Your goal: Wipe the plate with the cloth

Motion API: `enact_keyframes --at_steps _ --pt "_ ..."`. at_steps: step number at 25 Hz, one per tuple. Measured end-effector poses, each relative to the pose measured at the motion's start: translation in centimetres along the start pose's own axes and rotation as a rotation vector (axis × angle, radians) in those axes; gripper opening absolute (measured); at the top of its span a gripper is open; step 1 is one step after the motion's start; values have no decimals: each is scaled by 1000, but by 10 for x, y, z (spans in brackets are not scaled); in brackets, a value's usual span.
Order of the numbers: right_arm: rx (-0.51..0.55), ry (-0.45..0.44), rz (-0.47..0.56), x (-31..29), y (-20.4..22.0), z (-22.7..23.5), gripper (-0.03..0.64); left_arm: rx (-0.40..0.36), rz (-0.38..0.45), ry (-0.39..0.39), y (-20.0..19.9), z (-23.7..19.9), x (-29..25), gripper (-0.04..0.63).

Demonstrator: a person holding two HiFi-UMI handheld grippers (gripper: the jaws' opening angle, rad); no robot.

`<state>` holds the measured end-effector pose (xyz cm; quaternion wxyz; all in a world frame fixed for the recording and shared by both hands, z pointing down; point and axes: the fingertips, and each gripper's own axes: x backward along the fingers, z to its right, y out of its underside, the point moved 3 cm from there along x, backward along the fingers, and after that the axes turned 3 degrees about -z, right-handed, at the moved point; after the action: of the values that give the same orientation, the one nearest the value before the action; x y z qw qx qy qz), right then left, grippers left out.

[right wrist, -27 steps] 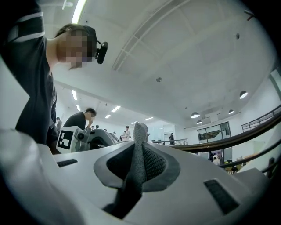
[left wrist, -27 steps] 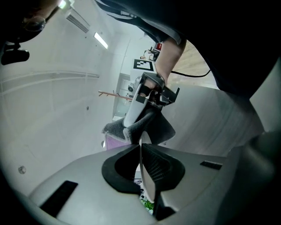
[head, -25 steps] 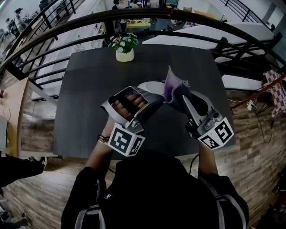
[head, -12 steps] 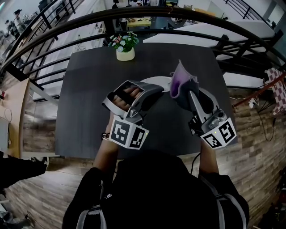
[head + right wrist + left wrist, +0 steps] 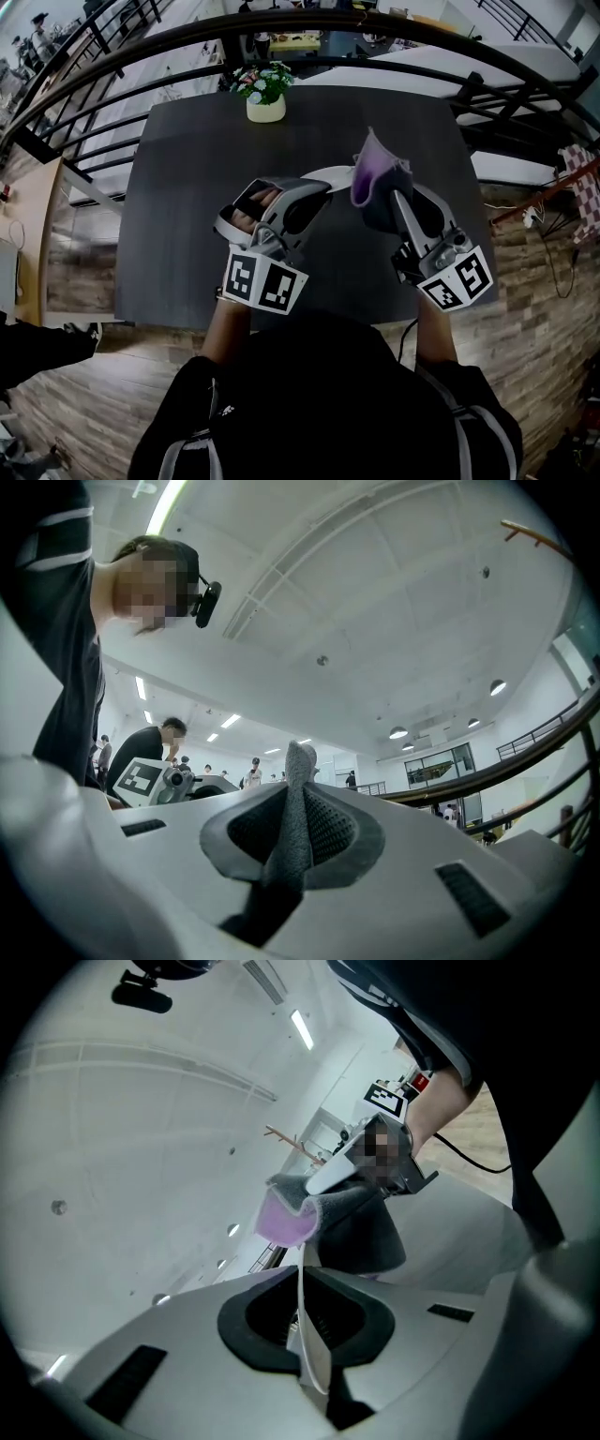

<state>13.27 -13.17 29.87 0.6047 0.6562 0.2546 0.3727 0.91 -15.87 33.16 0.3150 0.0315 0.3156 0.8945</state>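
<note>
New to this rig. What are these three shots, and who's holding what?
No robot: a person holds a two-jaw tool in each hand. The head view looks down from a camera on the person's head; the two gripper views come from cameras riding on each tool, looking along its jaws. The left tool is shut on the rim of a white plate, held over the dark table. The right tool is shut on a grey and purple cloth. A potted plant stands near the table's far edge.
</note>
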Motion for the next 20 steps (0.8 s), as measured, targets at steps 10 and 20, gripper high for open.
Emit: enact_keyframes --at_steps 10,20 --pt "-72 30 -52 -2 25 5 41 287 47 52 20 14 -6 21" --pt "-124 76 -126 1 51 13 41 574 83 109 48 26 -18 18"
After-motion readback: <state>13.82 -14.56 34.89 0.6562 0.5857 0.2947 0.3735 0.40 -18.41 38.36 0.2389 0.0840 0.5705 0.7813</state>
